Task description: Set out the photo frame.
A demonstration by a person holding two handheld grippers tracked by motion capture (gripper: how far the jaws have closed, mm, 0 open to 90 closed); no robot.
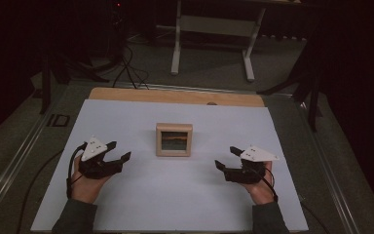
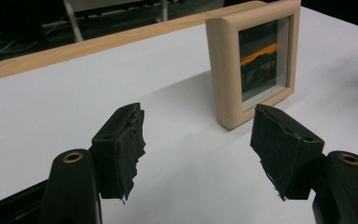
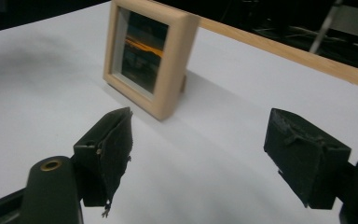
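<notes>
While we look from above, our left hand-held gripper (image 1: 118, 151) and right hand-held gripper (image 1: 227, 158) flank the wooden picture frame (image 1: 174, 139), standing mid-bench (image 1: 126, 204). Left gripper view: jaws spread, empty. Right gripper view: likewise spread, likely readying a two-sided grasp.

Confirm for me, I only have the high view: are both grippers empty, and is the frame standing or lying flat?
Observer: Both empty. The left gripper has its jaws wide apart over bare white table.
Operator: Right one?
Observer: The right gripper is open too, nothing between the pads.
Operator: And the frame?
Observer: The wooden picture frame stands upright on its bottom edge, apart from both grippers.
Operator: Anything propping it?
Observer: In the right gripper view a small support shows behind its lower corner; I can't tell its shape.
</notes>
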